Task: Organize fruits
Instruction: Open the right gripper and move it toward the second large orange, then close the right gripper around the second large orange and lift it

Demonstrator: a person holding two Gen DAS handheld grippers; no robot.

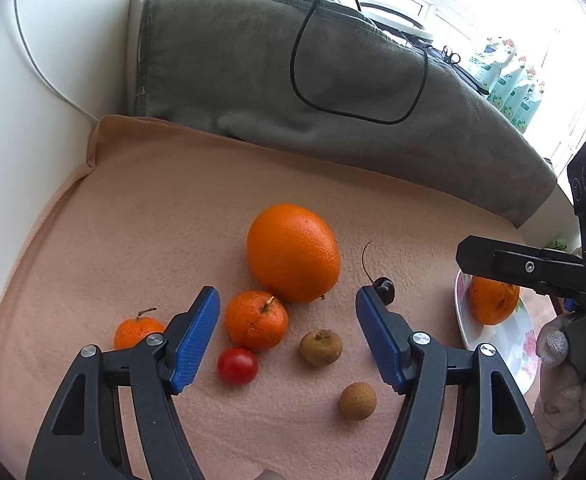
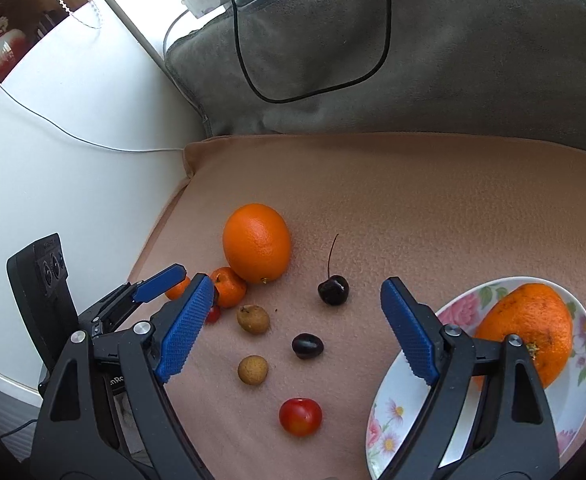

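You've got one orange fruit point(image 2: 529, 330) on the floral plate point(image 2: 405, 396) already; rest of the fruit sits loose on the peach cloth point(image 2: 413, 200) over the table. Next step, as I read it: grab another piece & move it to the plate.

Left hand-held gripper point(image 1: 289, 300) is spread wide, nothing between the pads. It points down at a slant, w/ the mandarin point(image 1: 256, 320) just ahead between the fingertips and the big orange point(image 1: 293, 252) touching it behind. Go for the mandarin first; close on its widest part, approach straight so you don't nudge the big orange or the cherry tomato point(image 1: 237, 365) just beside it. The longan point(image 1: 321, 347) is near too, so keep the right-side pad clear of it.

Right hand-held gripper point(image 2: 297, 292) is also spread, empty, tilted down about the same. The cherry point(image 2: 333, 290) & dark grape point(image 2: 307, 345) lie between its fingers' lines; both small & round, prob. roll if clipped. Pinch gently, centred.

Keep the two grippers apart; they're near each other at the fruit cluster.
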